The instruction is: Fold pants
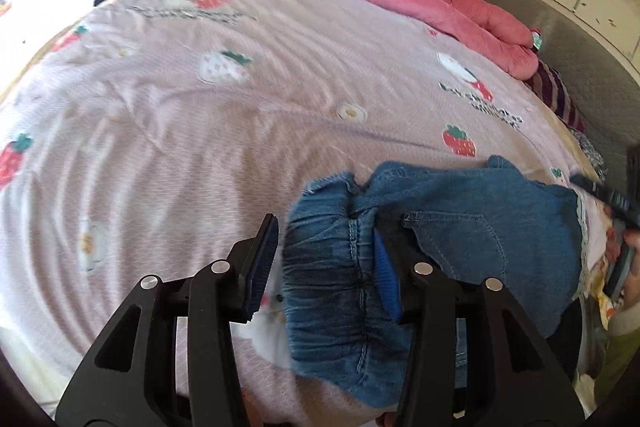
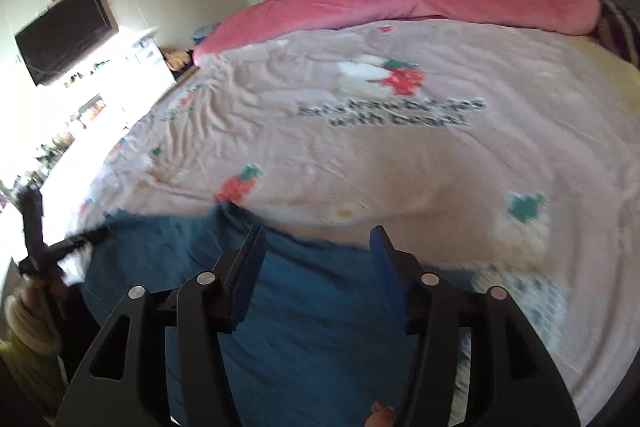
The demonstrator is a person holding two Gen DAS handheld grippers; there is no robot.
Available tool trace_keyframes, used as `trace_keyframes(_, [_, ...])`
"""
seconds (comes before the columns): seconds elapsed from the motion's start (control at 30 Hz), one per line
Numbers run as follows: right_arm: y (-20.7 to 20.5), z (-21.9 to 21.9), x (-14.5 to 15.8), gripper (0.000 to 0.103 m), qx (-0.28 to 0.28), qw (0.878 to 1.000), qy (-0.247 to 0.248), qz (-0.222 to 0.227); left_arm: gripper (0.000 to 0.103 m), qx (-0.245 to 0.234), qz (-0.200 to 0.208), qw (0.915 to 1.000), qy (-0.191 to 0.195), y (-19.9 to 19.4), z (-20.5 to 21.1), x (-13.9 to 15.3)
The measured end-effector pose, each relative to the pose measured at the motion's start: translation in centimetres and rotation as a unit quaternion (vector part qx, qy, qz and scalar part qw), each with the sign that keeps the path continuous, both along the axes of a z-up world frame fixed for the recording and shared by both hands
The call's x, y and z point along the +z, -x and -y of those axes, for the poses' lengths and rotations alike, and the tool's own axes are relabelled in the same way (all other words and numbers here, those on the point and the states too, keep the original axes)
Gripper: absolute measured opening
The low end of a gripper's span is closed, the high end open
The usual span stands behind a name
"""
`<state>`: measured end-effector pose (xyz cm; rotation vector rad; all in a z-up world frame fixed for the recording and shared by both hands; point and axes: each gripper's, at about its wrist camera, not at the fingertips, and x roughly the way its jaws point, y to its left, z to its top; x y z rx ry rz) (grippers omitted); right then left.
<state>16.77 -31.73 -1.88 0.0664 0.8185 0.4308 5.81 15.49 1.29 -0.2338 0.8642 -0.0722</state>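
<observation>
Denim pants lie on a strawberry-print bedsheet, near the bed's near edge. The left gripper stands part-open around the gathered elastic waistband; one pad is clear of the cloth, and whether the other presses it cannot be told. The right gripper hovers over the denim, jaws apart and empty. With neither end firmly pinched, the fold could slump or the waistband slip out.

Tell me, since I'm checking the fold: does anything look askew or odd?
Yes. The denim pants lie bunched on the pink bedsheet, not flat: the gathered waistband is crumpled between the left gripper fingers, and a pocket sits skewed.
</observation>
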Motion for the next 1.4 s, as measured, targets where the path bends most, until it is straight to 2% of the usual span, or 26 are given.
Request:
trace_keyframes(0.07, [0.4,0.0,-0.7,0.053,0.004,0.999,0.031,0.004,0.039,0.016,0.003,0.9998,-0.014,0.7,0.0,0.8])
trace_keyframes(0.2, [-0.3,-1.8,-0.8,0.053,0.042,0.995,0.089,0.023,0.040,-0.001,0.041,0.9976,-0.056,2.3,2.1,3.8])
trace_keyframes(0.3, [-1.1,-4.0,-1.1,0.053,0.084,0.987,0.133,0.027,0.045,-0.008,0.060,0.9960,-0.065,2.5,3.5,5.2])
trace_keyframes(0.4, [-2.3,-6.0,-2.6,0.053,0.114,0.980,0.166,0.004,0.048,-0.030,0.060,0.9957,-0.064,1.7,5.5,4.8])
trace_keyframes(0.43, [-2.8,-6.8,-3.7,0.050,0.122,0.974,0.192,-0.011,0.048,-0.043,0.053,0.9957,-0.062,1.3,6.4,4.1])
trace_keyframes(0.47, [-3.1,-7.1,-4.3,0.042,0.121,0.970,0.210,-0.017,0.048,-0.054,0.045,0.9956,-0.063,0.8,7.2,3.2])
trace_keyframes(0.5, [-3.5,-7.1,-4.9,0.041,0.117,0.968,0.223,-0.021,0.048,-0.060,0.025,0.9954,-0.071,0.2,7.9,1.8])
trace_keyframes(0.57, [-4.1,-6.3,-5.3,0.041,0.115,0.972,0.203,-0.020,0.047,-0.055,-0.005,0.9947,-0.087,-0.4,8.2,-0.4])
trace_keyframes(0.63, [-4.4,-4.9,-5.2,0.043,0.102,0.978,0.182,-0.013,0.044,-0.056,-0.015,0.9945,-0.088,-0.6,7.6,-2.0])
trace_keyframes(0.73, [-4.8,-3.2,-5.2,0.052,0.086,0.983,0.164,-0.012,0.043,-0.057,-0.014,0.9958,-0.071,-0.6,7.0,-1.9])
trace_keyframes(0.8, [-5.1,-2.5,-5.1,0.052,0.073,0.986,0.150,-0.014,0.043,-0.057,-0.014,0.9964,-0.062,-0.6,6.8,-2.0])
trace_keyframes(0.87, [-5.3,-1.8,-4.8,0.052,0.049,0.985,0.167,-0.006,0.043,-0.058,-0.012,0.9963,-0.062,-0.6,6.6,-2.1])
trace_keyframes(0.93, [-5.7,-0.6,-4.3,0.052,0.029,0.989,0.143,-0.016,0.043,-0.059,-0.010,0.9964,-0.059,-0.6,6.6,-1.9])
trace_keyframes(1.07, [-4.1,0.5,-2.0,0.054,0.011,0.986,0.163,0.023,0.043,-0.062,-0.004,0.9965,-0.055,-0.4,6.5,-2.0])
trace_keyframes(1.13, [-2.8,2.5,-0.3,0.054,-0.012,0.991,0.131,0.029,0.044,-0.064,0.002,0.9966,-0.052,-0.4,6.4,-1.9])
trace_keyframes(1.2, [-1.1,4.2,1.0,0.061,-0.026,0.992,0.113,0.043,0.045,-0.066,0.006,0.9964,-0.053,-0.3,6.5,-1.8])
trace_keyframes(1.23, [-0.5,4.9,1.3,0.067,-0.032,0.993,0.106,0.045,0.046,-0.066,0.009,0.9964,-0.052,-0.2,6.5,-1.7])
trace_keyframes(1.3, [1.3,6.3,1.8,0.069,-0.045,0.995,0.087,0.037,0.050,-0.062,0.017,0.9965,-0.052,-0.1,6.5,-1.4])
trace_keyframes(1.4, [3.5,7.2,1.5,0.077,-0.050,0.996,0.065,0.018,0.065,-0.055,0.036,0.9964,-0.054,0.5,6.6,-0.2])
